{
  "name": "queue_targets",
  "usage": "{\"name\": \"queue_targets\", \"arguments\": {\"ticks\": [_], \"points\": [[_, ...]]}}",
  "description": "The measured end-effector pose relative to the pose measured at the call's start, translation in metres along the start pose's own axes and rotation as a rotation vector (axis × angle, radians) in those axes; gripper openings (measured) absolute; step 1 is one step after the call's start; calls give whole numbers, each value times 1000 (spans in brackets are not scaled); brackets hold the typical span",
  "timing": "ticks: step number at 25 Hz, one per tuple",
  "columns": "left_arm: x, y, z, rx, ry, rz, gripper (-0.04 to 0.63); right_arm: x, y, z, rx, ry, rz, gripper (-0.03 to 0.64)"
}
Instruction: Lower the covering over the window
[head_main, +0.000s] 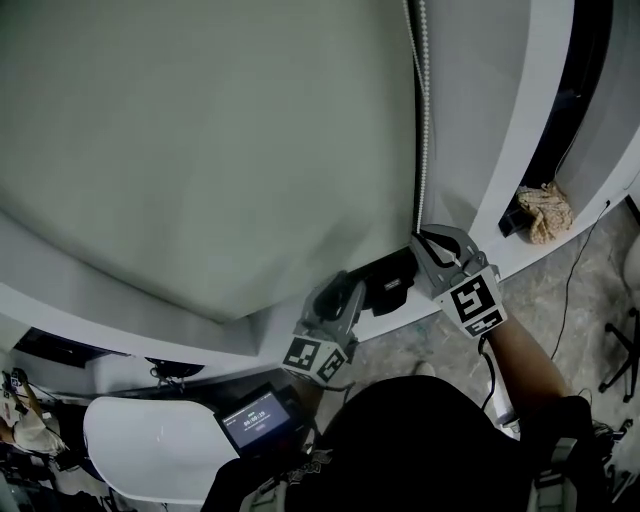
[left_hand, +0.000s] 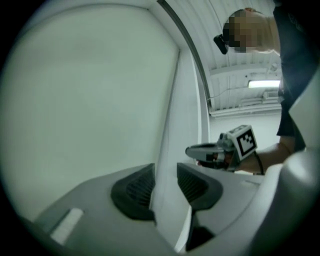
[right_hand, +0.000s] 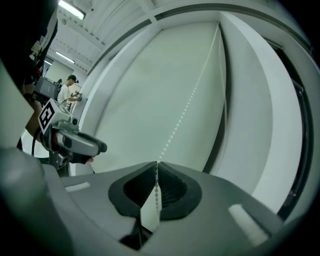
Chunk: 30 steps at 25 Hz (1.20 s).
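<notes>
A pale grey-green roller blind (head_main: 200, 150) hangs over the window. Its white bead chain (head_main: 424, 120) runs down along the blind's right edge. My right gripper (head_main: 432, 245) is shut on that chain. In the right gripper view the beads (right_hand: 157, 187) are pinched between the dark pads, and the chain (right_hand: 190, 100) rises taut towards the top of the blind (right_hand: 150, 85). My left gripper (head_main: 345, 292) sits lower and to the left, near the sill. Its jaws stand open (left_hand: 165, 187) with only the white window frame (left_hand: 172, 125) showing through the gap. The right gripper (left_hand: 207, 150) appears beyond it.
A crumpled beige rag (head_main: 545, 212) lies in the frame's corner at the right. A black fitting (head_main: 390, 280) sits on the sill between the grippers. Below are a white seat (head_main: 150, 445), a small screen (head_main: 258, 418) and a floor cable (head_main: 570, 290). A person (right_hand: 70, 90) stands far off.
</notes>
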<state>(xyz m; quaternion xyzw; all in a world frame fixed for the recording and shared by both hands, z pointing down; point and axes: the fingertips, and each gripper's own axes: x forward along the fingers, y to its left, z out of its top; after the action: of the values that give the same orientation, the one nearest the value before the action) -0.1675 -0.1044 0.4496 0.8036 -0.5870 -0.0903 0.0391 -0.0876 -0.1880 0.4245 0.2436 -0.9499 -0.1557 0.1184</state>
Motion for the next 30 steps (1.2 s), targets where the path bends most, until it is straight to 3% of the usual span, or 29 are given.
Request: {"name": "queue_targets", "arguments": {"ticks": [7, 12, 14, 21, 28, 29, 30], "points": [[40, -28, 75, 26, -142, -85, 118, -17, 13, -68, 84, 119, -4, 14], [63, -45, 97, -119, -171, -190, 118, -23, 52, -102, 151, 195, 68, 14], [70, -54, 102, -138, -177, -225, 120, -25, 70, -114, 154, 233, 109, 14], [87, -99, 102, -42, -162, -370, 155, -26, 116, -151, 205, 328, 216, 14], [92, -116, 133, -68, -255, -436, 182, -20, 132, -152, 231, 321, 253, 14], [92, -115, 137, -60, -267, -432, 167, -19, 133, -150, 229, 322, 257, 15], [93, -114, 139, -49, -274, -421, 60, -19, 134, -149, 229, 322, 258, 15]]}}
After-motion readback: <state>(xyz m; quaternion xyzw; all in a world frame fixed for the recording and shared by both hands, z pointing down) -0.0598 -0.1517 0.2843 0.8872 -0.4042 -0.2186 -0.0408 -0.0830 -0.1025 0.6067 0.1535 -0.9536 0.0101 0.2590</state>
